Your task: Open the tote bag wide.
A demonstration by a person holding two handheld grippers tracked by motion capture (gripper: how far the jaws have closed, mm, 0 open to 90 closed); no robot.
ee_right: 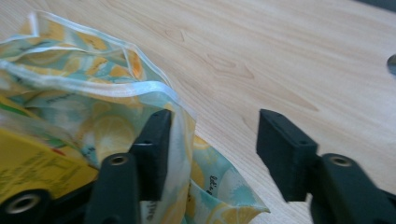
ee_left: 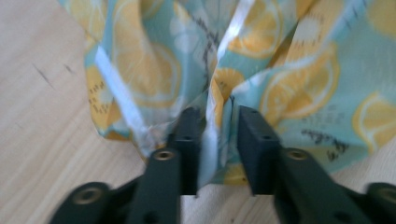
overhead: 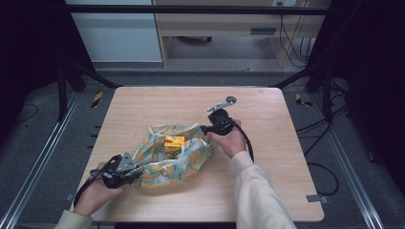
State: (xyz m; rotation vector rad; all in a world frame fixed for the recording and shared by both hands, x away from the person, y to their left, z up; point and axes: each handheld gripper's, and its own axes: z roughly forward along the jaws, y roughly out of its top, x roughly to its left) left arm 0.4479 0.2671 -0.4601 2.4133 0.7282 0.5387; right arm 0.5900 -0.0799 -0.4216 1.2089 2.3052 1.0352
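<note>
From the high view, a lemon-print bag (overhead: pixel 173 157) lies crumpled near the middle of the tabletop (overhead: pixel 267 119), with a yellow box (overhead: pixel 174 141) showing at its open top. The left tool (overhead: pixel 135 168) meets the bag's near-left end, held by the left hand (overhead: pixel 95 191); the right tool (overhead: pixel 204 129) reaches the bag's far-right edge, held by the right hand (overhead: pixel 231 140) in a pale sleeve (overhead: pixel 258 195). A small round metal disc (overhead: pixel 231 100) sits on the wood just beyond the right tool.

The left gripper view gives what the high view cannot: the left tool (ee_left: pixel 218 140) is clenched on a gathered pleat of the bag (ee_left: pixel 154 70), the film pinched between jaws that stand almost together, with a narrow slit left between them. The bare wood (ee_left: pixel 42 116) runs off to one side.

The right gripper view shows the right tool (ee_right: pixel 212 144) released, its jaws wide apart. One jaw sits against the bag's white-edged rim (ee_right: pixel 116 88), inside the opening or pressed to it, I cannot tell which; the other hangs over bare wood (ee_right: pixel 280 56). The box (ee_right: pixel 32 163) appears through the film beside the inner jaw.
</note>
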